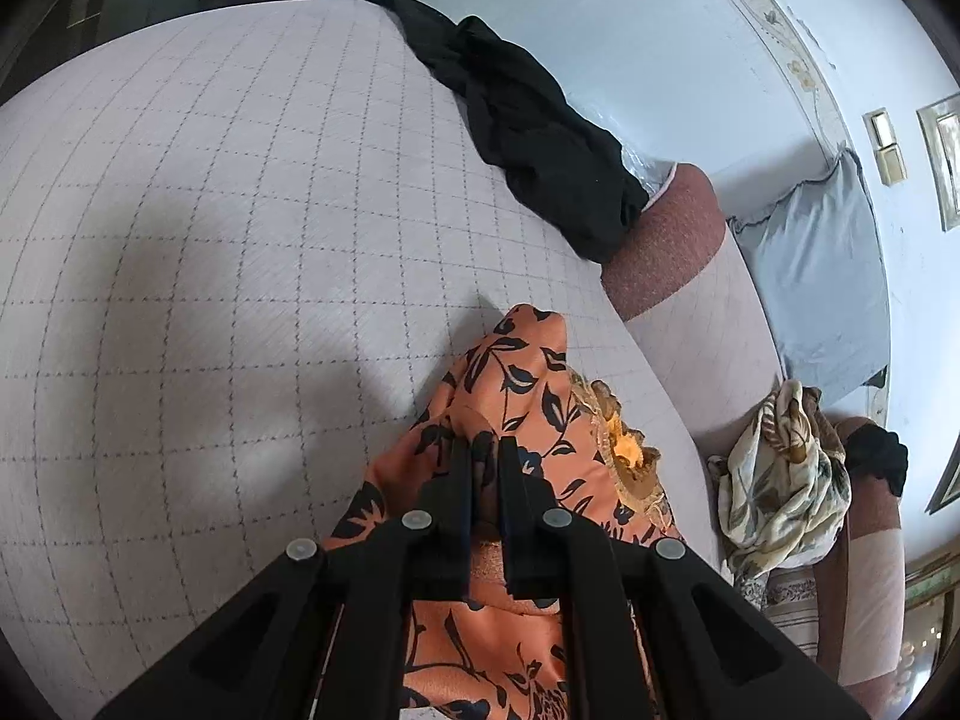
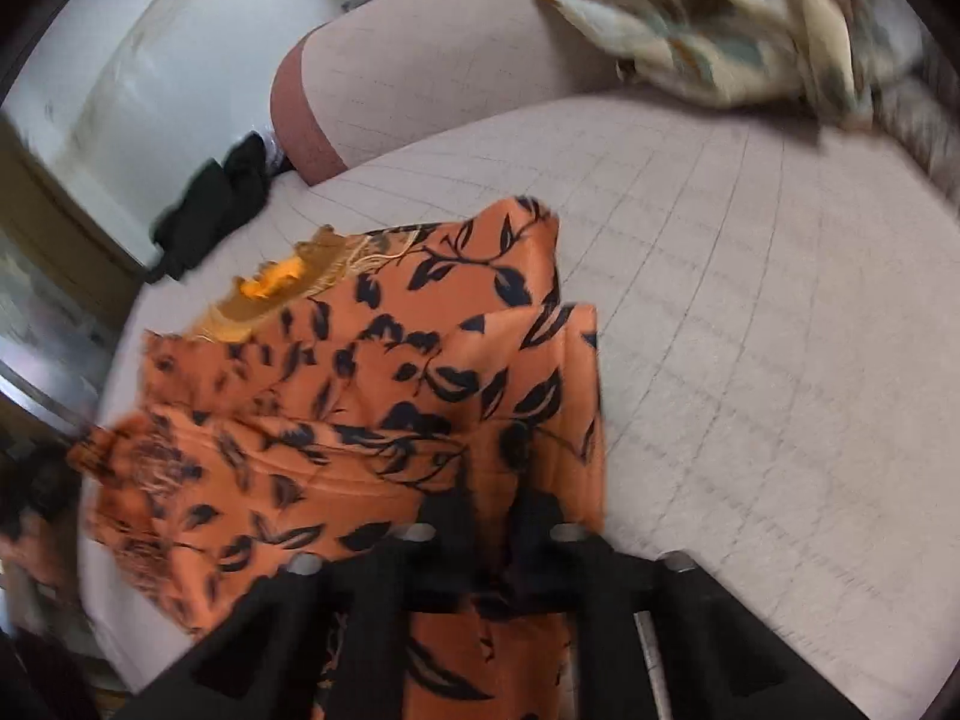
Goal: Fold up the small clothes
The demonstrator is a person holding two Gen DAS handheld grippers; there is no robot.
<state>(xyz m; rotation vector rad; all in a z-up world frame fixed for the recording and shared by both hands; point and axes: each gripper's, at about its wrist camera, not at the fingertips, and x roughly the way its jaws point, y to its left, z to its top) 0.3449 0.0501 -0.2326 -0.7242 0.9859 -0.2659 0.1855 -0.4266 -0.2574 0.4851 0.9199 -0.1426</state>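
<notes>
An orange garment with black leaf print (image 1: 510,396) lies on a light grey checked cushion (image 1: 210,240). My left gripper (image 1: 485,450) is shut on a fold of it, cloth pinched between the fingers. In the right wrist view the same orange garment (image 2: 372,396) lies spread and partly folded, with a yellow frilled trim (image 2: 270,288) at its far edge. My right gripper (image 2: 492,504) is shut on the garment's near edge. The right wrist view is motion-blurred.
A black garment (image 1: 540,138) lies at the cushion's far edge, also in the right wrist view (image 2: 216,204). A cream patterned cloth (image 1: 780,468) is heaped on the sofa arm, also in the right wrist view (image 2: 720,18). A grey pillow (image 1: 822,276) leans on the white wall.
</notes>
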